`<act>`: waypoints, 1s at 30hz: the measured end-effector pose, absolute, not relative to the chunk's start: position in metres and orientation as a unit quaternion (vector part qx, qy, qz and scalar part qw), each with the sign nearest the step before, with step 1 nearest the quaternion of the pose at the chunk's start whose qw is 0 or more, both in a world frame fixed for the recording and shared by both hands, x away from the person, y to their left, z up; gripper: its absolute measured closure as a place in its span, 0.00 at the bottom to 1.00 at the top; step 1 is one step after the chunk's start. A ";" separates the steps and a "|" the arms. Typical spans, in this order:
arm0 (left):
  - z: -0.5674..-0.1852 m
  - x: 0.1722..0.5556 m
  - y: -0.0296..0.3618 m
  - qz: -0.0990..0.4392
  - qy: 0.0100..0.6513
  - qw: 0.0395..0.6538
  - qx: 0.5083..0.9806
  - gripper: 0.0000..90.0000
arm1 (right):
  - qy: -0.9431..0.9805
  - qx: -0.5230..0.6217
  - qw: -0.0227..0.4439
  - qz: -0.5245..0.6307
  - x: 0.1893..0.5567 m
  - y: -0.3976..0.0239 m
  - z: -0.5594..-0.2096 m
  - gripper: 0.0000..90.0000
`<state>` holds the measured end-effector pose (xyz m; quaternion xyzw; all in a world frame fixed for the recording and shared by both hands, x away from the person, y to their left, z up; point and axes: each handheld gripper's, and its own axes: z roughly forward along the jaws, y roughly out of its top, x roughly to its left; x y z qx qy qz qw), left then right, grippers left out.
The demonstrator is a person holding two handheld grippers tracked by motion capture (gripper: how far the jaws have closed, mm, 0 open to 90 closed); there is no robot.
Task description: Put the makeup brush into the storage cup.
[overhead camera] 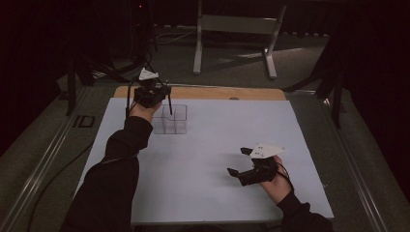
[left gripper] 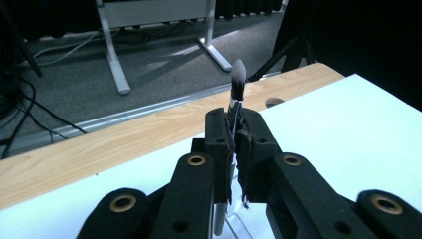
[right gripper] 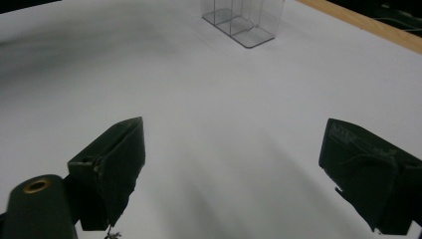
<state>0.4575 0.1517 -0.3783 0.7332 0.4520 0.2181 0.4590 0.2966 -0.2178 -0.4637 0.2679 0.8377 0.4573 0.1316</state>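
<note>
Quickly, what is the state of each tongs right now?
Left tongs: closed on a makeup brush, bristles up, above the clear organizer.
Right tongs: open, empty.

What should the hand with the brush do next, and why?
Probably lower it a little. The left gripper is shut on the makeup brush, held upright right above the clear organizer, so easing straight down should slip the handle into a compartment.

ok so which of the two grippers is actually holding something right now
The left gripper, raised over the clear organizer. Its fingers are shut on a makeup brush, bristles pointing up. The right gripper sits low over the white table cover, fingers spread and empty.
</note>
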 end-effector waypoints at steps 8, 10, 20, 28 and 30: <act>-0.391 0.458 0.150 0.205 0.463 0.444 0.739 0.95 | 0.836 0.269 0.134 0.459 0.297 -0.218 -0.462 0.13; -0.397 0.459 0.150 0.199 0.471 0.437 0.740 0.95 | 0.837 0.269 0.134 0.458 0.296 -0.217 -0.462 0.13; -0.406 0.462 0.150 0.170 0.484 0.419 0.749 0.95 | 0.838 0.271 0.130 0.455 0.297 -0.217 -0.462 0.13; -0.405 0.468 0.148 0.146 0.513 0.391 0.750 0.53 | 0.837 0.274 0.128 0.457 0.298 -0.218 -0.462 0.13; -0.402 0.470 0.144 0.143 0.527 0.369 0.752 0.24 | 0.836 0.275 0.129 0.457 0.298 -0.218 -0.462 0.13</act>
